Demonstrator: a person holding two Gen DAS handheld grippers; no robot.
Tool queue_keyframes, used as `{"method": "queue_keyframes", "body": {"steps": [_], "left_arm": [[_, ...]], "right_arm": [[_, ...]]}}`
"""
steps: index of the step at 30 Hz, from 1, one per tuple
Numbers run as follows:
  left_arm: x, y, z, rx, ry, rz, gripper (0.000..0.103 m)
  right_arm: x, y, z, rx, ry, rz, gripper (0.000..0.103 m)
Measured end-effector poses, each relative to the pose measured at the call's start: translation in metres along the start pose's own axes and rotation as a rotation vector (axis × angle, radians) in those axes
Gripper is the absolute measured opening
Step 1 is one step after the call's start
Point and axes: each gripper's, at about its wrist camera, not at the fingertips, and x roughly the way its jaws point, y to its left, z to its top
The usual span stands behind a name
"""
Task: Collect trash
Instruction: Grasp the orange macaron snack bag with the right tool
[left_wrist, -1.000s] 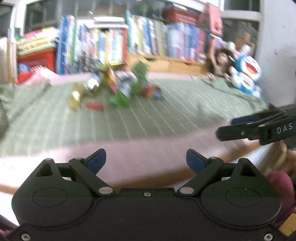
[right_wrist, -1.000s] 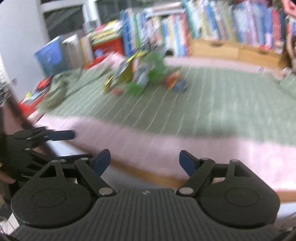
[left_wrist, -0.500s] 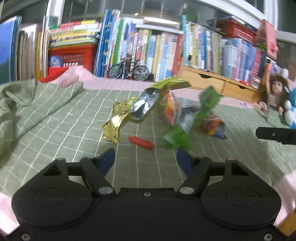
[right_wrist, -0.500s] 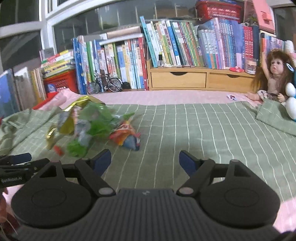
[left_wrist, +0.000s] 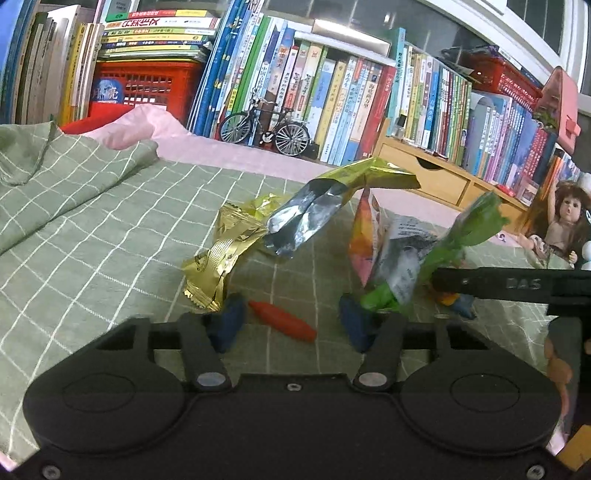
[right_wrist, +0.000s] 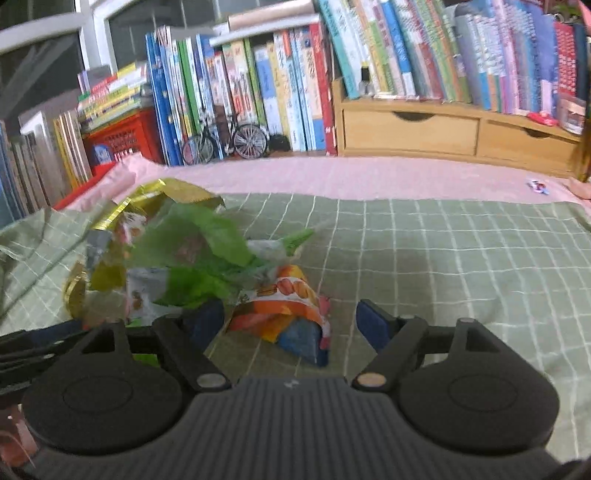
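Left wrist view: one small red wrapper (left_wrist: 282, 321) lies on the green checked bedcover (left_wrist: 92, 236) between the left gripper (left_wrist: 291, 323) fingers, which are closing without touching it. Beyond it sit one gold packet (left_wrist: 218, 258), one silver-lined bag (left_wrist: 310, 214) and one green wrapper (left_wrist: 461, 236). In the right wrist view, the right gripper (right_wrist: 288, 325) fingers, closing but still wide, flank one orange snack bag (right_wrist: 284, 310).

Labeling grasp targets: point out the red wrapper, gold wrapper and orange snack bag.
red wrapper (left_wrist: 282, 320): left wrist view, middle of its length.
gold wrapper (left_wrist: 212, 267): left wrist view, crinkled lower half.
orange snack bag (right_wrist: 284, 308): right wrist view, printed front face.
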Motion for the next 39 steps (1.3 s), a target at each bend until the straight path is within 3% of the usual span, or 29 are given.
{"method": "queue_keyframes", "body": {"steps": [2,4,6,20,39], "left_arm": [[0.000,-0.001,0.000,0.008,0.005,0.008,0.017],[-0.004,-0.002,-0.002,0.018,0.005,0.002,0.017],[-0.009,-0.004,-0.006,0.040,-0.004,-0.003,0.013],[-0.064,-0.026,-0.023,0.144,-0.081,-0.064,0.010],[-0.111,-0.054,-0.047,0.226,-0.076,-0.155,0.010]], "right_arm": [[0.006,-0.003,-0.002,0.024,0.028,0.023,0.063],[0.002,-0.004,-0.006,0.032,0.021,0.035,0.056],[-0.004,-0.003,-0.010,0.012,0.018,0.038,0.055],[-0.067,-0.004,-0.034,-0.057,-0.022,0.047,0.054],[-0.120,0.007,-0.068,-0.086,-0.029,0.049,0.054]]}}
